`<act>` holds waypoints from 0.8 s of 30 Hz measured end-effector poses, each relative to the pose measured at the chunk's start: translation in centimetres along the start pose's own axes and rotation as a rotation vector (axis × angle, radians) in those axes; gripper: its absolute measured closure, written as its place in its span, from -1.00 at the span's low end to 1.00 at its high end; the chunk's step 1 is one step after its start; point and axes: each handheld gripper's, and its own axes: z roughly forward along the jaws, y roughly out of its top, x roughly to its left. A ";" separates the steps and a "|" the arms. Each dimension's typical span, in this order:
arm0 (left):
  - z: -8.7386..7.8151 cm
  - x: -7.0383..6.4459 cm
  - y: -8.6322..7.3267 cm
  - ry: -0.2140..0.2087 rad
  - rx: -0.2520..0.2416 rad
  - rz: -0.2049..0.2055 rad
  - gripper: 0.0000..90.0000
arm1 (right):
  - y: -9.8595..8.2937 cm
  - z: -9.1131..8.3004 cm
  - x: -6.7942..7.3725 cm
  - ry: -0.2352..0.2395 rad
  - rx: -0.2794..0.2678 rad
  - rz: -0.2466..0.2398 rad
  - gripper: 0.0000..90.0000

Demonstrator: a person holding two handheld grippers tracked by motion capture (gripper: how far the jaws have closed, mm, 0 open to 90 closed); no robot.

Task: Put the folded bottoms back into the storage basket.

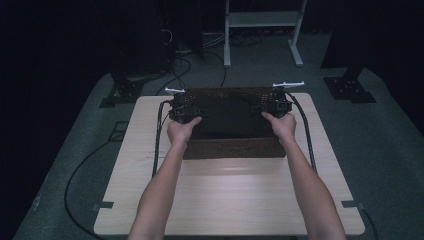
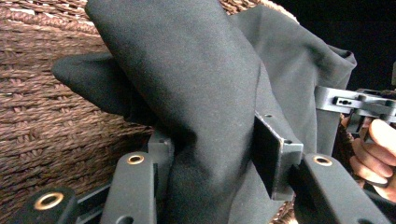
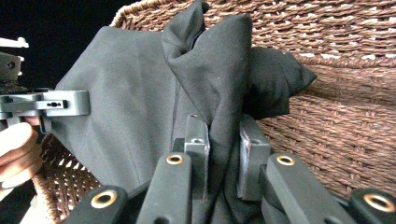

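A dark brown wicker basket (image 1: 232, 148) stands at the far middle of the light wooden table (image 1: 230, 200). A black cloth (image 1: 227, 112) stretches across its inside between my two grippers. My left gripper (image 1: 182, 107) sits at the basket's left rim, shut on a thick fold of the black cloth (image 2: 201, 70) with the basket weave (image 2: 42, 126) beside it. My right gripper (image 1: 274, 105) sits at the right rim. In the right gripper view its jaws (image 3: 224, 154) pinch a bunched fold of the cloth (image 3: 126, 93) against the basket wall (image 3: 345, 116).
Cables trail from both grippers along the table's sides. Behind the table are a white metal stand (image 1: 262, 20), floor cables and dark stand bases (image 1: 350, 87). Bare tabletop lies between the basket and the near edge, under the person's forearms.
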 end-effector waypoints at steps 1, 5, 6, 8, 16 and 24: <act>0.0 0.0 0.0 0.006 0.001 -0.002 0.21 | 0.0 0.0 0.0 -0.001 0.001 0.001 0.71; 0.1 -0.1 0.0 0.026 0.001 0.007 0.21 | 0.0 0.1 0.0 -0.008 0.007 -0.001 0.71; 0.1 -0.2 0.0 0.035 -0.001 0.009 0.19 | 0.0 0.1 0.0 -0.011 0.009 0.003 0.70; 0.1 -0.2 0.0 0.039 -0.001 0.009 0.19 | 0.0 0.1 0.0 -0.012 0.010 0.004 0.69; 0.3 -0.6 -0.2 0.098 -0.008 0.037 0.20 | 0.0 0.5 -0.1 -0.034 0.035 0.001 0.69; -0.2 -0.5 -0.2 0.109 -0.058 0.043 0.25 | 0.0 0.0 -0.1 -0.057 0.002 0.020 0.61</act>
